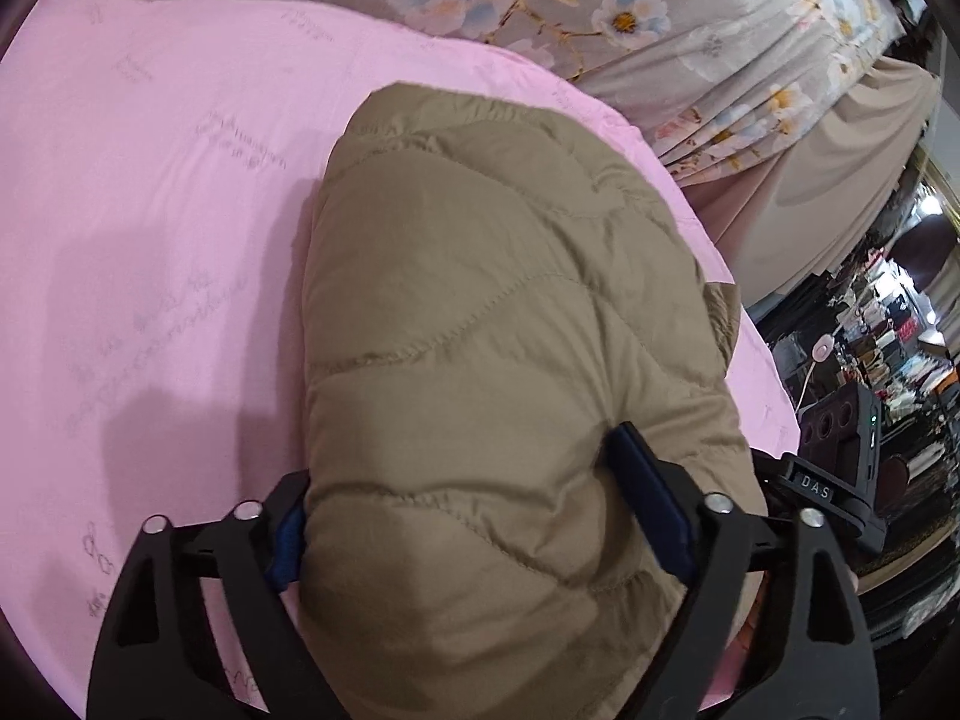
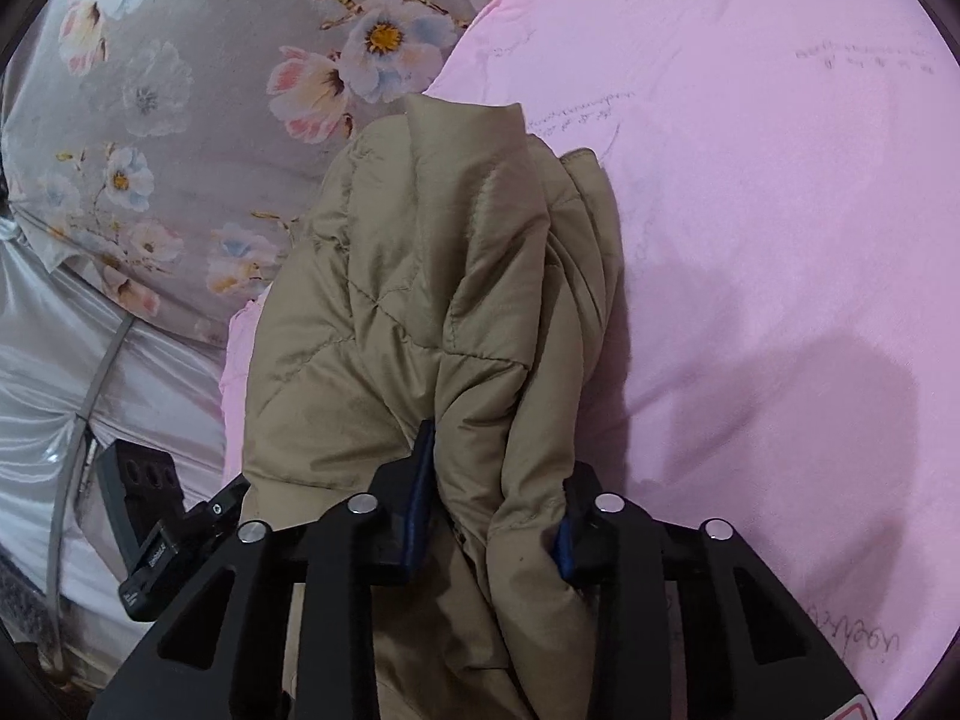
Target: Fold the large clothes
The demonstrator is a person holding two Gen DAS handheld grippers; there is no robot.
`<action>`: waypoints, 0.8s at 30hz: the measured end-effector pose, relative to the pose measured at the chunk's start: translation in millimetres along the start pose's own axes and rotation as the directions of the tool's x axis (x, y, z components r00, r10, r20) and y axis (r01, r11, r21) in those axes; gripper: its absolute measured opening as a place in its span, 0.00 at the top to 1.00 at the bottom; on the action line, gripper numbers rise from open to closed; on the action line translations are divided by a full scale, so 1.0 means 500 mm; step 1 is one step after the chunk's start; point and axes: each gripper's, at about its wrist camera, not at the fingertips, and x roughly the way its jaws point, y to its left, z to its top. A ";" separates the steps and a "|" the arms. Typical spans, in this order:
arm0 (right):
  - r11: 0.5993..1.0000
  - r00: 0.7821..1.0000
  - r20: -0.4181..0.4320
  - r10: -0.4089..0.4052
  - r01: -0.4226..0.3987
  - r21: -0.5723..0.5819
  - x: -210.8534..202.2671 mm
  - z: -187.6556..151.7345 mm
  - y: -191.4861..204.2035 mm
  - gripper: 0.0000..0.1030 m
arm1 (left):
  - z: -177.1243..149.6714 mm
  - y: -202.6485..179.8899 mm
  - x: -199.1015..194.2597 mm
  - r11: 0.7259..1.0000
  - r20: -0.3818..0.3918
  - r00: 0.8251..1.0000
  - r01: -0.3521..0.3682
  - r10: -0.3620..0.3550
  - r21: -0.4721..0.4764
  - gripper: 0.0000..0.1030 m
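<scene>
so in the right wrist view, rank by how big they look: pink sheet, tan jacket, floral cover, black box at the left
1. pink sheet
2. tan jacket, though it sits nearest the camera, so its rank over the next is unsure
3. floral cover
4. black box, clearly smallest

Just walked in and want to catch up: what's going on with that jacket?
A person with a handheld gripper in each hand is folding a tan quilted jacket on a pink sheet. The left gripper straddles a thick padded fold; the right gripper pinches bunched fabric. The fold isn't finished.
</scene>
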 end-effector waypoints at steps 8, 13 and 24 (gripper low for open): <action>0.991 0.989 0.145 0.005 0.015 -0.136 -0.037 0.008 0.122 0.82 | 0.048 -0.024 -0.110 0.986 0.136 0.989 0.034 -0.057 0.163 0.43; 0.973 0.975 0.212 0.069 -0.018 -0.231 -0.023 0.068 0.239 0.82 | 0.123 -0.018 -0.195 0.971 0.265 0.963 -0.016 -0.050 0.240 0.43; 0.914 0.962 0.240 0.132 -0.024 -0.406 0.181 0.190 0.475 0.82 | 0.317 0.116 -0.311 0.951 0.464 0.884 -0.192 0.060 0.242 0.43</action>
